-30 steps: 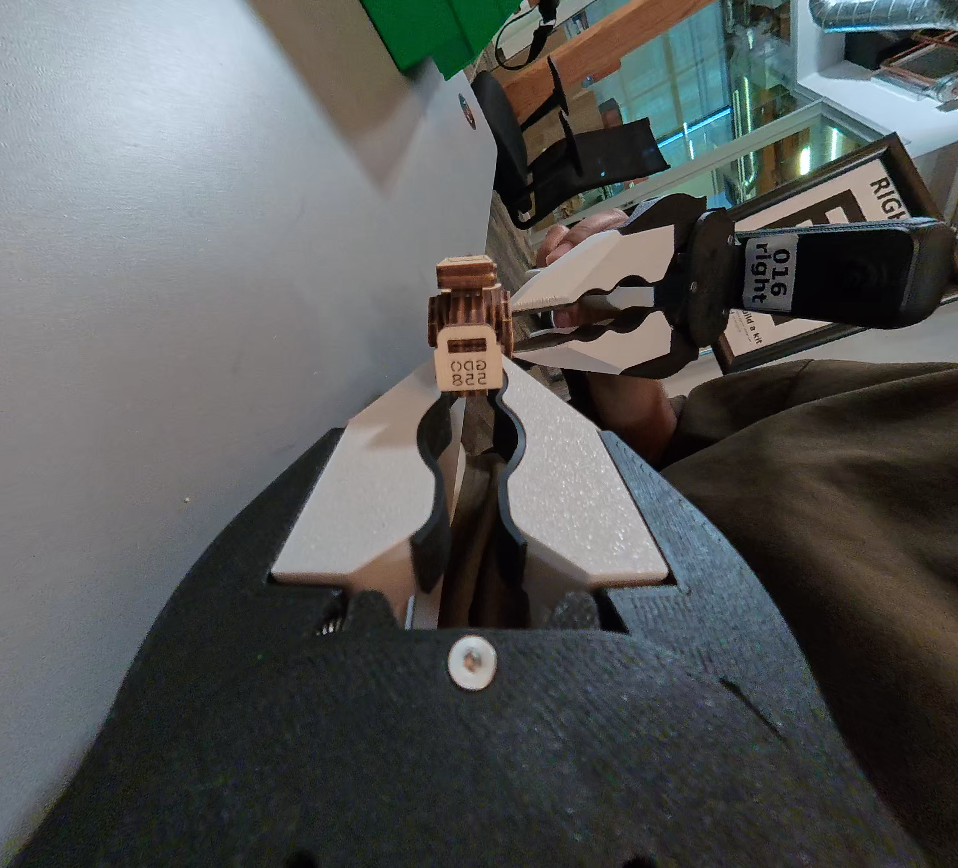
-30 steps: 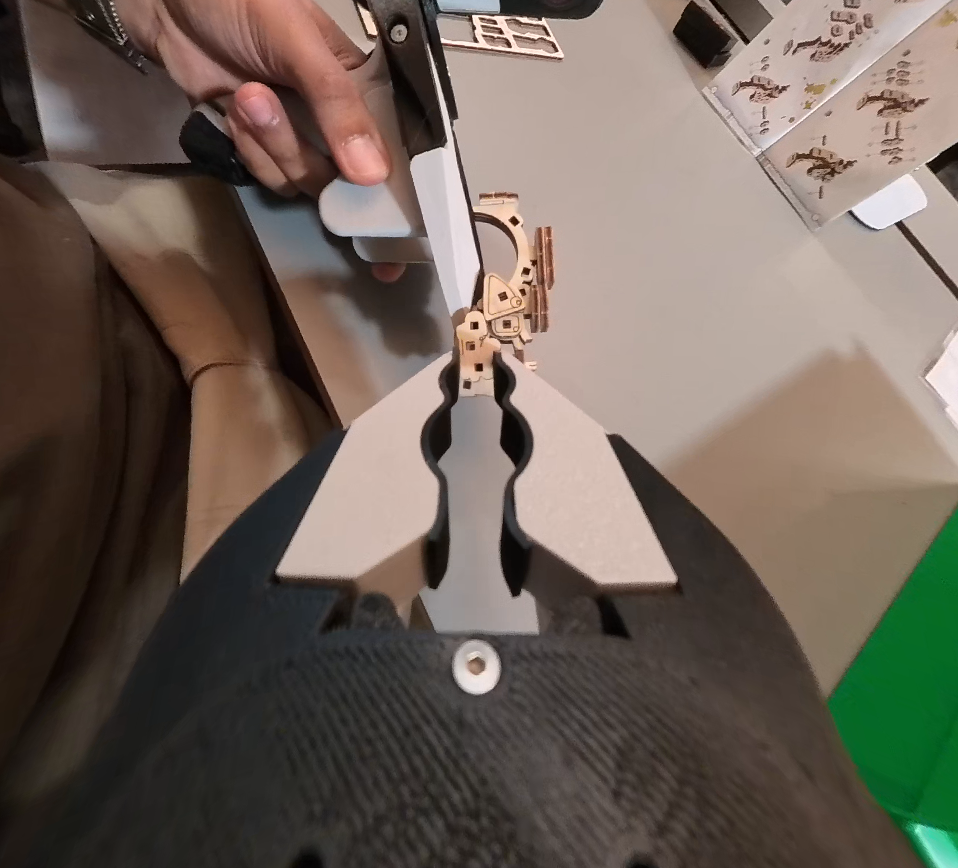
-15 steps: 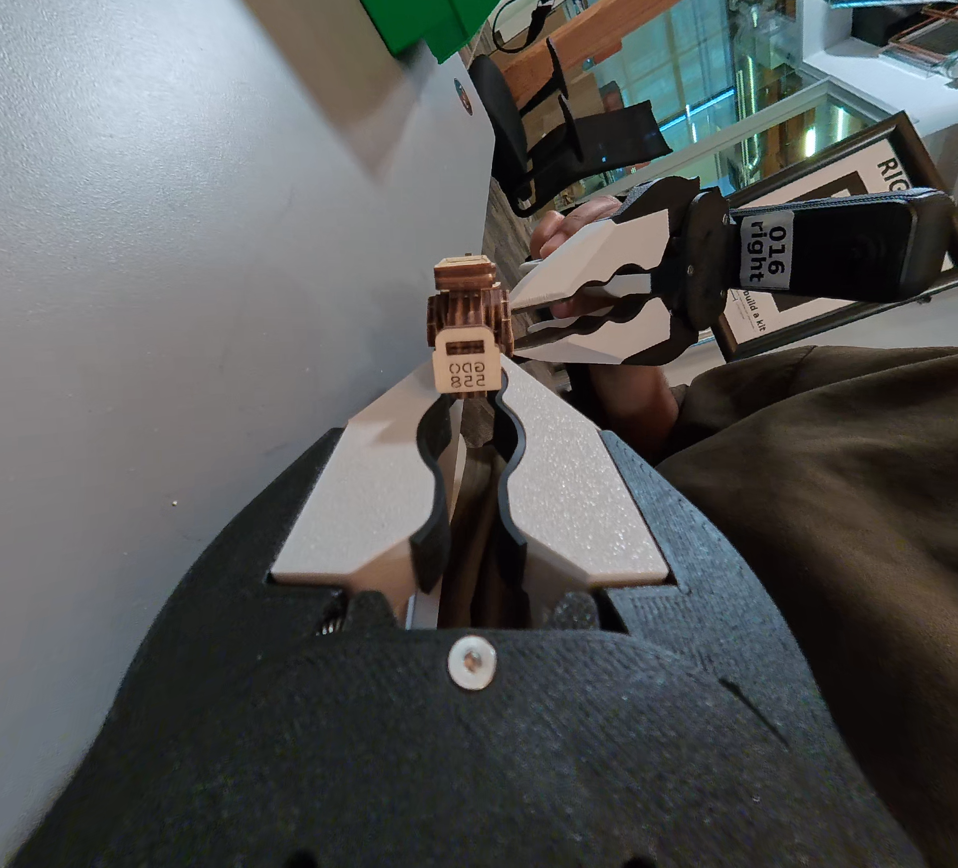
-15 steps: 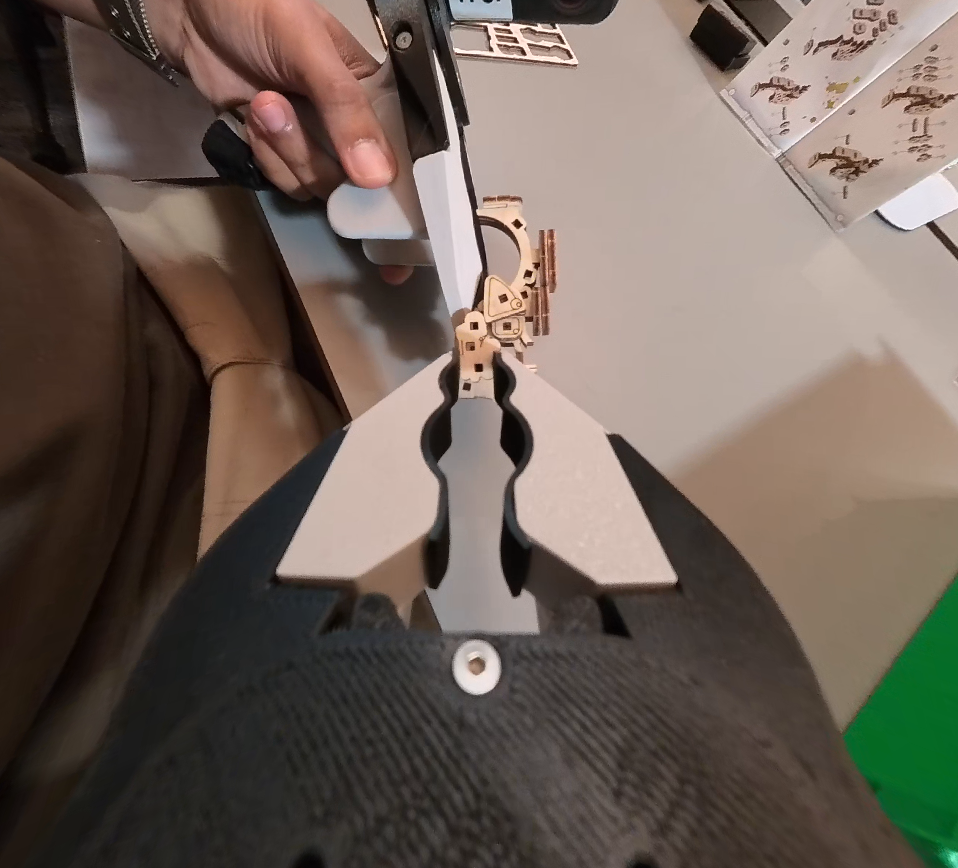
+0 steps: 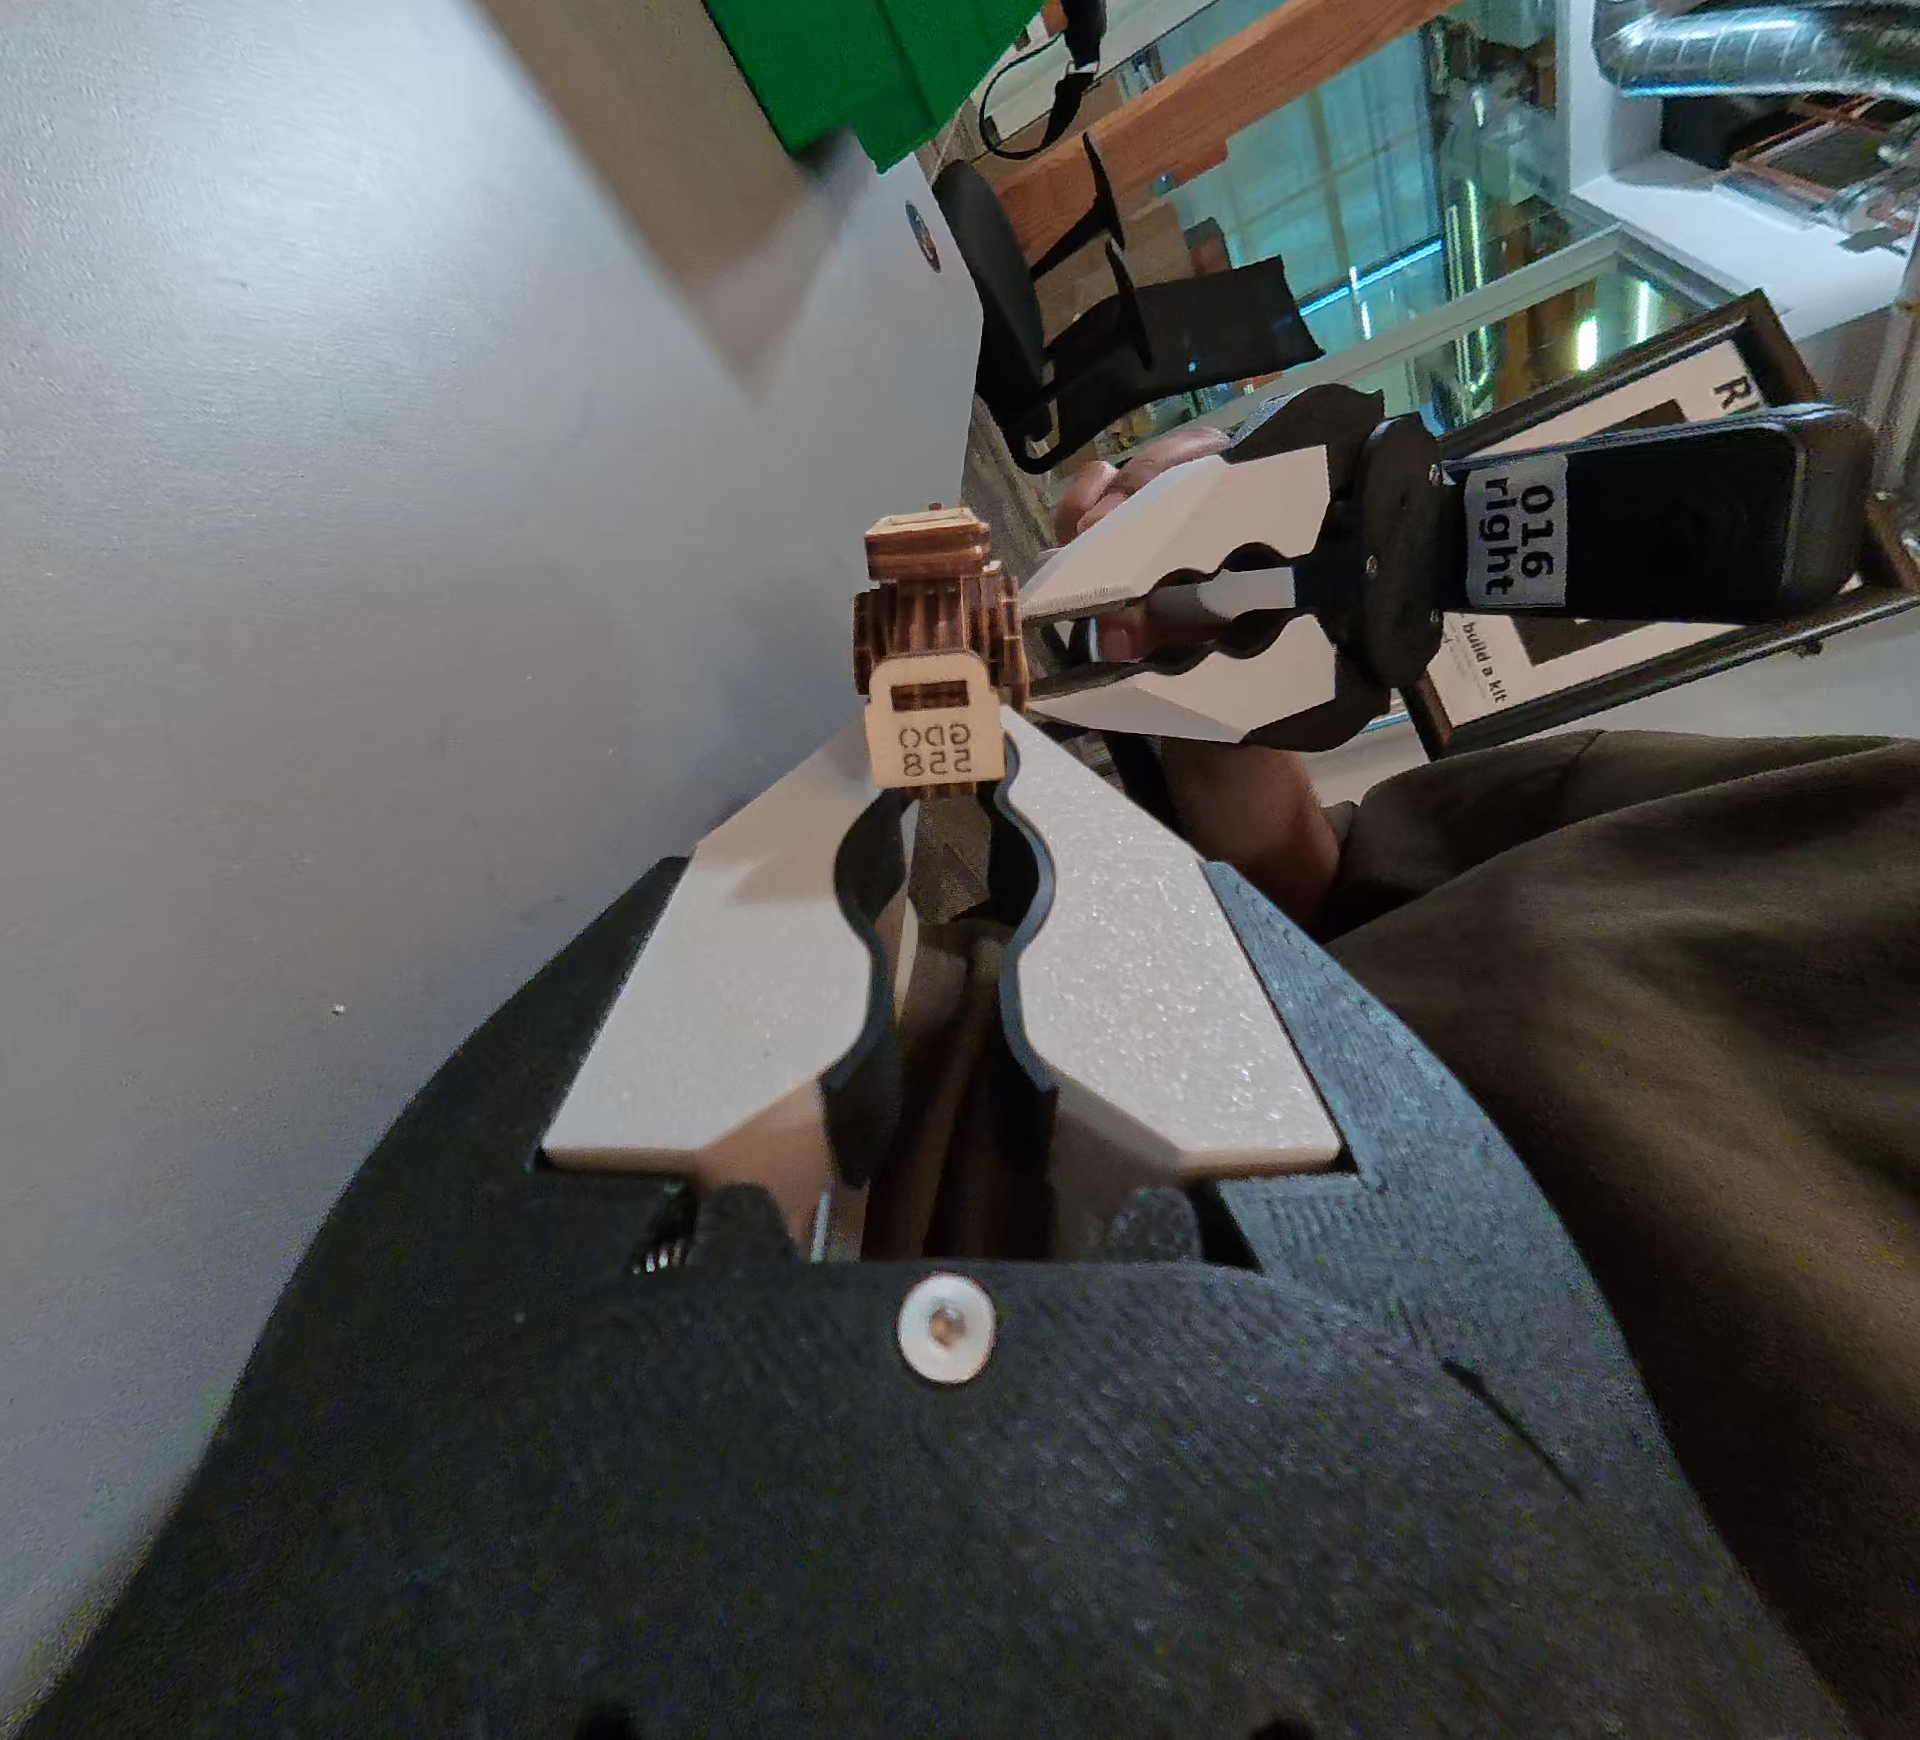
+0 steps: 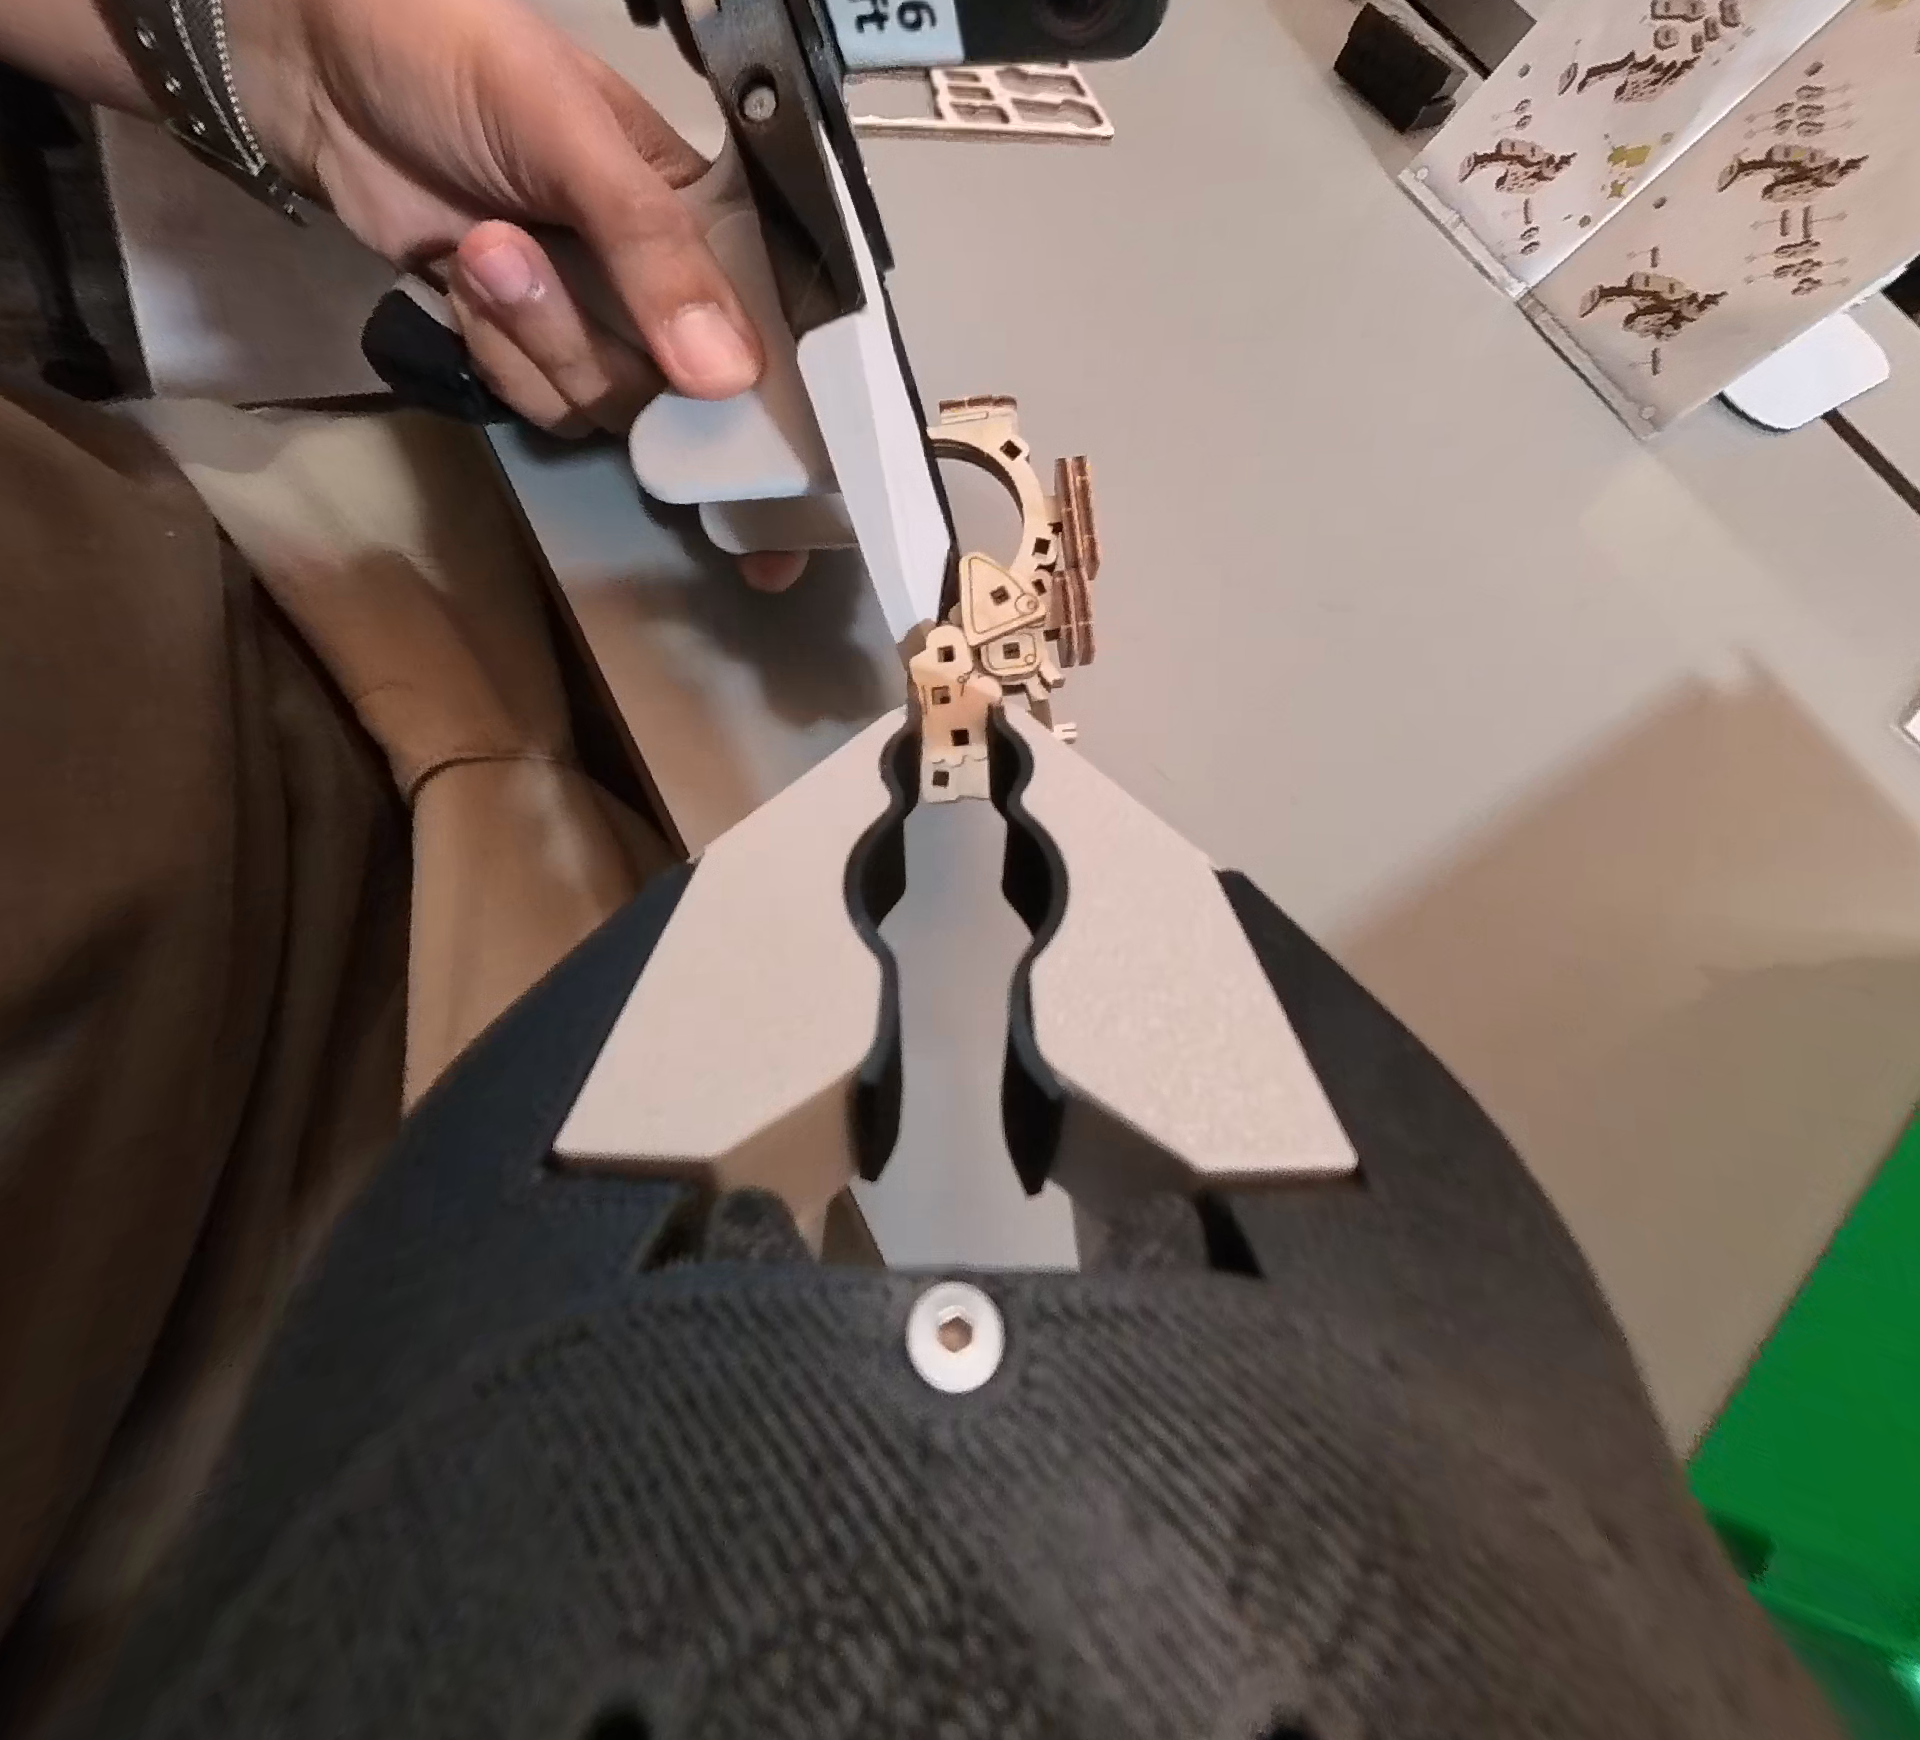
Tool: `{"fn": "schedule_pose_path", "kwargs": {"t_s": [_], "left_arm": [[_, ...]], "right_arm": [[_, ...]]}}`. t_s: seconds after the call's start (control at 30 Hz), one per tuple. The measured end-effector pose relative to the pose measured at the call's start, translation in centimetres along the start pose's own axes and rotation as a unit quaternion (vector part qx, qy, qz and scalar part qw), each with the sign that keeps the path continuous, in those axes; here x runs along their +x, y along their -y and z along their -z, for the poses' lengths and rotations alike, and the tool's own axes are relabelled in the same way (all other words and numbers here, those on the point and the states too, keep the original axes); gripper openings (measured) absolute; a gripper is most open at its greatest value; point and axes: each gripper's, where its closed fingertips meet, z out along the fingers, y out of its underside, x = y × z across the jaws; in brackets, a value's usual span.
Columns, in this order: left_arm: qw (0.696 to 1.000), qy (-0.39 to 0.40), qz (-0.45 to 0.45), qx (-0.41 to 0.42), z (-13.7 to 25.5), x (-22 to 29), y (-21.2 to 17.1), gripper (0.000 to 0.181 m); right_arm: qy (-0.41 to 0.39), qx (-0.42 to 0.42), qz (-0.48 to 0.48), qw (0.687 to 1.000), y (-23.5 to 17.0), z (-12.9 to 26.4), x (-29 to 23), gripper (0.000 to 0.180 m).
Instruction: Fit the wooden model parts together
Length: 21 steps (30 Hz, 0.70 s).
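Observation:
In the left wrist view my left gripper (image 5: 940,755) is shut on the small wooden model (image 5: 935,630), a layered brown block with a pale tag facing me. My right gripper (image 5: 1029,651) comes in from the right, its tips against the model's side. In the right wrist view my right gripper (image 6: 958,740) is shut on a flat pale wooden part (image 6: 954,734) with square holes. That part touches the model's ring-shaped body (image 6: 1023,527). The left gripper (image 6: 920,589) reaches down from above onto the same model. The joint itself is hidden behind the fingers.
Both grippers are above the grey table's (image 6: 1351,495) near edge. Instruction sheets (image 6: 1683,132) stand at the back right, a cut-out wooden sheet (image 6: 997,101) lies behind the left gripper, and a green box (image 6: 1849,1378) sits at the right. A person's hand (image 6: 468,132) holds the left gripper.
Almost nothing. Both grippers keep their grip and the parts stay together; the views have shifted only slightly.

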Motion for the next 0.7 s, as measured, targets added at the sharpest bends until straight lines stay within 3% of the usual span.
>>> {"fn": "schedule_pose_path", "kwargs": {"t_s": [0.7], "left_arm": [[1.000,-0.008,0.018,0.016,0.02,0.17,0.27,0.006]], "right_arm": [[-0.016,-0.004,-0.027,1.000,0.23,-0.03,0.52,0.011]]}}
